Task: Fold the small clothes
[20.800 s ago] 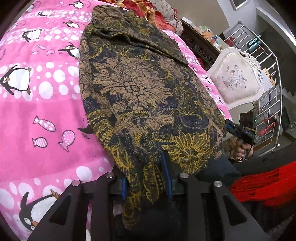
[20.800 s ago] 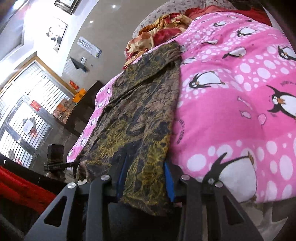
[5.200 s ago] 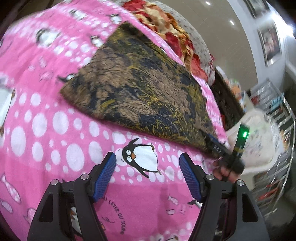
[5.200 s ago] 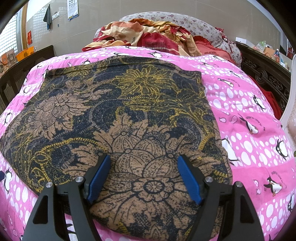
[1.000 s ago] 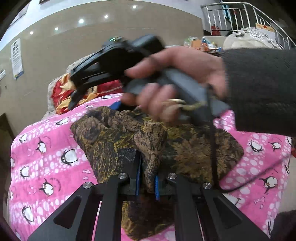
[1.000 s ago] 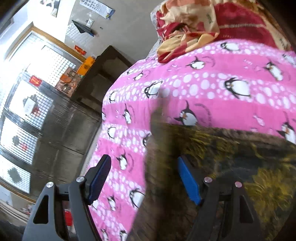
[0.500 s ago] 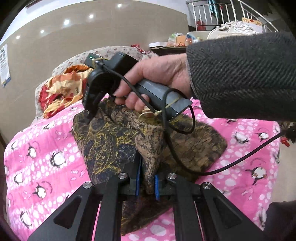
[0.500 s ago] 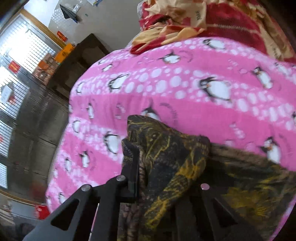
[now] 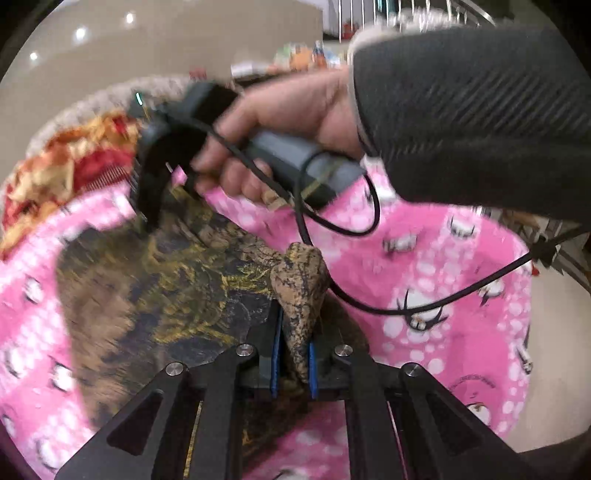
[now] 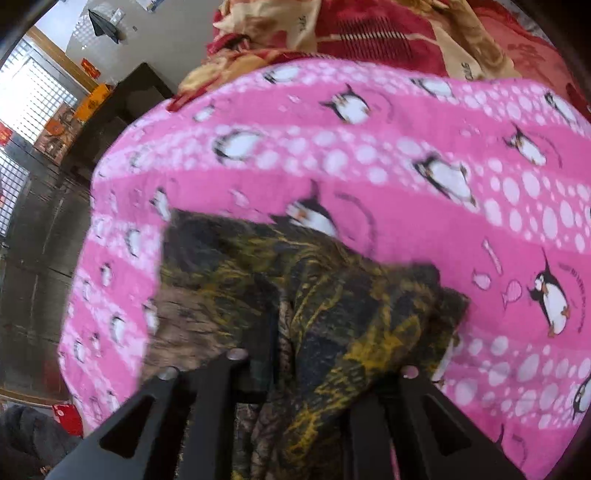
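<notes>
Left tongs (image 9: 293,360) are pinching a bunched corner of the dark floral garment (image 9: 159,291) between their blue pads, the fabric rising from them as a crumpled brown-and-black cone. Right tongs (image 10: 284,354), whose jaws have just been closing, are gripping another gathered fold of the same woven cloth, its mustard and brown flower pattern draping over the black fingers. Beyond them the garment is lying in a folded heap on the bed, on a fleecy pink blanket (image 10: 406,177) printed with white dots, fish and penguins; small lettering curving beside one penguin is too blurred to read. In the left wrist view a hand (image 9: 280,122) in a grey ribbed sleeve (image 9: 472,110) is holding the right tool's handle, a black cable (image 9: 369,221) looping from it. Farther back a red and yellow quilt (image 10: 369,33) is lying crumpled.
</notes>
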The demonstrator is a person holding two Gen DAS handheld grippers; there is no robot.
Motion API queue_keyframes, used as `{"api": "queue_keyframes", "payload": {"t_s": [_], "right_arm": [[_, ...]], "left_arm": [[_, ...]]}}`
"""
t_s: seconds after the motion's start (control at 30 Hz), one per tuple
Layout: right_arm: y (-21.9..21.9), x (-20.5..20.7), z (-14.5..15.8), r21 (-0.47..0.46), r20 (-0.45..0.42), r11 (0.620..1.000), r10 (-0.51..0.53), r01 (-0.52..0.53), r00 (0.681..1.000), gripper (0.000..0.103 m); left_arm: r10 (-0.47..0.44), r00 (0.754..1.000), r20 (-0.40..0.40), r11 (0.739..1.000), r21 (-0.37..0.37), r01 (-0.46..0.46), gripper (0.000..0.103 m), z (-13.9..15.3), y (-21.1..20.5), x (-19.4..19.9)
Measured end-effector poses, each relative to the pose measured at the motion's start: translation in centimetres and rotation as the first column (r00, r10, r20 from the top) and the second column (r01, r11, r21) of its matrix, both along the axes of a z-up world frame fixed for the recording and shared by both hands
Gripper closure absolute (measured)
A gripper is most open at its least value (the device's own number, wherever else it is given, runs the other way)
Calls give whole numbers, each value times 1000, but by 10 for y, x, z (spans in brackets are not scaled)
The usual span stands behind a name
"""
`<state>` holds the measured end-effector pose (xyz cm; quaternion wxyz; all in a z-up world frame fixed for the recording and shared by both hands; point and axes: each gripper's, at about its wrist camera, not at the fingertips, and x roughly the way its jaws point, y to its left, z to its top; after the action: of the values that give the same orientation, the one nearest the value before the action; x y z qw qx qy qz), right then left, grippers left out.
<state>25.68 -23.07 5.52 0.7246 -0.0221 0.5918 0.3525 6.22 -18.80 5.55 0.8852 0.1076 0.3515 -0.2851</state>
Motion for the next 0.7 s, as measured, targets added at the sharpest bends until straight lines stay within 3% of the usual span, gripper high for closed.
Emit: {"api": "queue_keyframes", "payload": {"t_s": [0.07, 0.2, 0.27, 0.37, 0.43, 0.53, 0.6, 0.7], "right_arm": [[-10, 2, -11, 73, -2, 997, -20, 20, 1000, 88], [-25, 6, -10, 203, 17, 974, -102, 97, 995, 85], [-46, 8, 4, 275, 67, 947, -195, 169, 979, 84], [-75, 8, 17, 419, 57, 881, -270, 222, 961, 79], [-87, 1, 26, 421, 102, 873, -315, 246, 944, 72], [-108, -16, 33, 326, 166, 881, -410, 342, 897, 63], [-114, -34, 40, 301, 207, 891, -409, 340, 889, 63], [-110, -84, 55, 254, 292, 934, -322, 251, 901, 63]], "left_arm": [[0, 998, -57, 1000, -4, 0, 103, -14, -4, 5], [-10, 998, -66, 1000, -20, 9, 102, -14, -3, 1], [-22, 997, -71, 1000, -23, 20, 96, -14, -4, -2], [-28, 996, -82, 999, -32, 25, 93, -13, -7, -7], [-22, 995, -101, 998, -57, 17, 93, -9, -3, -8], [-15, 994, -109, 993, -115, 2, 93, 7, 16, -21], [21, 997, -76, 991, -129, -31, 93, 23, 39, -35], [124, 992, -21, 983, -137, -126, 93, 41, 81, -48]]}}
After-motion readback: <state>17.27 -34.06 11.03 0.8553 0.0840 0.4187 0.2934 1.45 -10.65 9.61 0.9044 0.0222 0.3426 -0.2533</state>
